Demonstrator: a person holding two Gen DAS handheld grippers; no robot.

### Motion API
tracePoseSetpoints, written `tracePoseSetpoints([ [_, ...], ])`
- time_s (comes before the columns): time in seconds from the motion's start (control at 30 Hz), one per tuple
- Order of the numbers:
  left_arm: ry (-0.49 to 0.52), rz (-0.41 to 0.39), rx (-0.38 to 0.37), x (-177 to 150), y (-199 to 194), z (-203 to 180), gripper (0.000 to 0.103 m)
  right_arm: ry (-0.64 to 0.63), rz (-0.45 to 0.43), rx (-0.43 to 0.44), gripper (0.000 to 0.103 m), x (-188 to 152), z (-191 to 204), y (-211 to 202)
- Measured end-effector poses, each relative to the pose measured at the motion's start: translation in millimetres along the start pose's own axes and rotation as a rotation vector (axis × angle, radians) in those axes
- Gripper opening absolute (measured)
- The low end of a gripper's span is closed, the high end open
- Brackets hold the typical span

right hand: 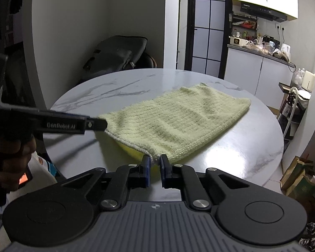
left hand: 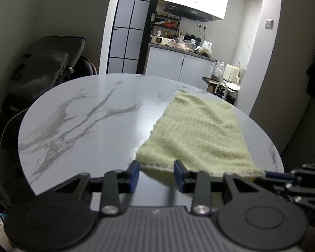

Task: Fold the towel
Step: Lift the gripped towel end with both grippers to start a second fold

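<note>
Left wrist view: low, close over near table (left hand: 90, 113) edge, angled down across it toward kitchen. Right wrist view: same height, to its right, facing likewise. Both share the towel (left hand: 199, 132), the tabletop, a dark bag (right hand: 119, 52) and the glass door (right hand: 208, 25).

The left gripper (left hand: 156, 175) is pointing forward and down, its blue-padded fingers (left hand: 134, 175) standing apart with the towel (left hand: 199, 134) edge lying between them, not pressed. The right gripper (right hand: 155, 169) is tilting downward likewise, its fingers (right hand: 146, 171) pinching the towel's near corner. In the right wrist view, a hand (right hand: 14, 153) is gripping the left gripper's handle at the frame's left.
</note>
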State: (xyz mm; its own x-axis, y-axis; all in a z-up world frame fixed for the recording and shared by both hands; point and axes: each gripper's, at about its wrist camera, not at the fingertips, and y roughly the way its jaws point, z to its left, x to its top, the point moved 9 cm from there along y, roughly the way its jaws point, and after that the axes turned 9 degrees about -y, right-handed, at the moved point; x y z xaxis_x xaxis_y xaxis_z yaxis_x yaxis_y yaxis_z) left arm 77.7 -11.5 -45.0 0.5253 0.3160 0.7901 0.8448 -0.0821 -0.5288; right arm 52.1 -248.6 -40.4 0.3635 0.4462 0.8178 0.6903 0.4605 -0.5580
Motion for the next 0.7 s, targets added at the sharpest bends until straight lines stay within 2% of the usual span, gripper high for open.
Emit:
tracePoseSetpoints([
  [0.37,0.026,-0.004,0.012,4,13,-4,0.043,0.011,0.025,0.011,0.011,-7,-3,2],
  [0.47,0.076,-0.017,0.034,3,18,-8,0.042,0.015,0.024,0.021,0.011,-8,-1,3],
  [0.5,0.086,-0.019,0.036,2,18,-9,0.041,0.020,0.023,0.025,0.011,-8,-2,3],
  [0.6,0.086,-0.025,0.009,-2,19,-14,0.024,0.029,0.025,0.030,0.011,-10,-3,4],
  [0.7,0.100,-0.032,0.004,-6,18,-19,0.021,0.029,0.027,0.029,0.011,-12,-3,5],
])
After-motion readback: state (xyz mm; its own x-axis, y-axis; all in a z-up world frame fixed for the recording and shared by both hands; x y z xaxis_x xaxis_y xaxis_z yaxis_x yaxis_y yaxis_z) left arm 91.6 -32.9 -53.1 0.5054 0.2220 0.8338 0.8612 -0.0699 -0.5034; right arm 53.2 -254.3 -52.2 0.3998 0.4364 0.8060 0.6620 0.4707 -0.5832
